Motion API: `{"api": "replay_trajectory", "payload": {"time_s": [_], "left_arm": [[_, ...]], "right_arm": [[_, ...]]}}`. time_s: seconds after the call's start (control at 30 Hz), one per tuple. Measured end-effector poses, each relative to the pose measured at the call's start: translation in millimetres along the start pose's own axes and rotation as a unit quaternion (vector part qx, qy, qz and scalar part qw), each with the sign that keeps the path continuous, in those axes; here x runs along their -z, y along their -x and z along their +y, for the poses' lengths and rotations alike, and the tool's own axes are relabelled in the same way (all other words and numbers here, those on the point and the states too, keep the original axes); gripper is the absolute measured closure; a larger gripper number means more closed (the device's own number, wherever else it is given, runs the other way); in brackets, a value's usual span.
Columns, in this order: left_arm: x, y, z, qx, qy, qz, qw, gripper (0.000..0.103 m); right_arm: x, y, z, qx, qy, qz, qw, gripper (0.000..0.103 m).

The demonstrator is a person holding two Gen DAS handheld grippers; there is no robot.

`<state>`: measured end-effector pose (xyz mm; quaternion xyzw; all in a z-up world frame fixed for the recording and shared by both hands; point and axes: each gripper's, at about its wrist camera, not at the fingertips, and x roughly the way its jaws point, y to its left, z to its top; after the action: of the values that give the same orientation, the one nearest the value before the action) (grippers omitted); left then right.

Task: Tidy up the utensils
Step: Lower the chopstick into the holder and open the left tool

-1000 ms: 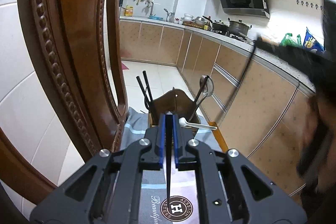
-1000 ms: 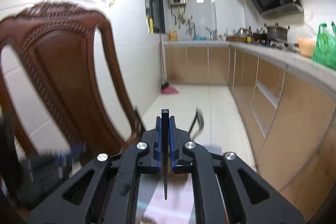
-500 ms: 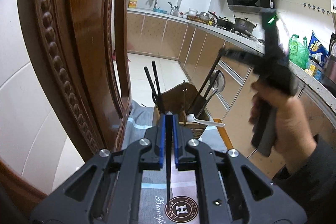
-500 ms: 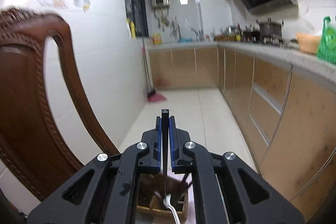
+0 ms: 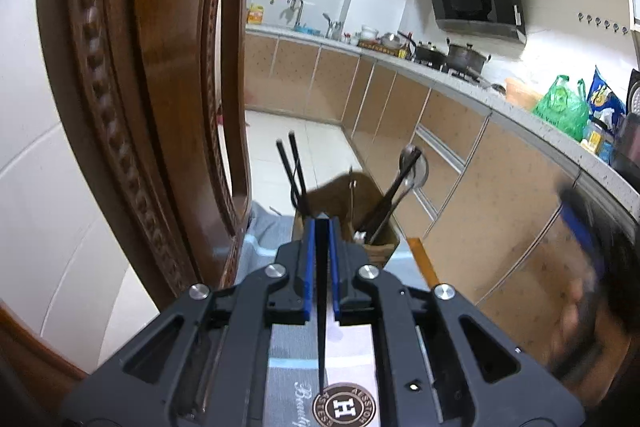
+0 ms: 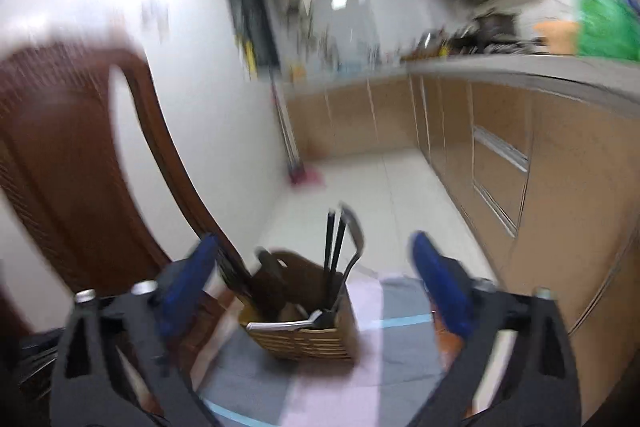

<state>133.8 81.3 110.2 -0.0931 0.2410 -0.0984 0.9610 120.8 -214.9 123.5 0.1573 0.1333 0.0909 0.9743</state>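
Note:
A woven utensil holder (image 6: 304,341) with a dark wooden back stands on the tablecloth (image 6: 400,347), holding black chopsticks (image 6: 334,239) and metal spoons. My right gripper (image 6: 314,243) hangs just before it, blurred by motion. Its jaws are opening wide with nothing between them. In the left wrist view the same holder (image 5: 386,241) lies just beyond my left gripper (image 5: 321,227). That gripper is shut on a thin black chopstick (image 5: 321,347), which runs back toward the camera. Two more chopsticks (image 5: 292,171) and a spoon (image 5: 414,163) lean in the holder.
A carved wooden chair back (image 5: 160,67) rises close on the left, right next to the holder. The person's blurred hand (image 5: 576,315) is at the right edge. Kitchen cabinets and a counter (image 5: 520,115) run along the right, with tiled floor beyond the table.
My right gripper was shut on a black chopstick; now it is wide open and without it, lower and close to the holder. My left gripper has stayed put with its chopstick.

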Motion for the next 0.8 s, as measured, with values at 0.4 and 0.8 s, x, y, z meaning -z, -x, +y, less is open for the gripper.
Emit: {"api": "replay_trajectory", "payload": {"time_s": [0.4, 0.8], "left_arm": [[-139, 20, -45, -0.03, -0.018, -0.127, 0.9913, 0.096], [-103, -128, -30, -0.024, -0.002, -0.039, 0.999, 0.096]], "right_arm": [[50, 43, -61, 0.021, -0.044, 0.04, 0.998, 0.003], [53, 32, -63, 0.009, -0.044, 0.058, 0.997, 0.003]]}}
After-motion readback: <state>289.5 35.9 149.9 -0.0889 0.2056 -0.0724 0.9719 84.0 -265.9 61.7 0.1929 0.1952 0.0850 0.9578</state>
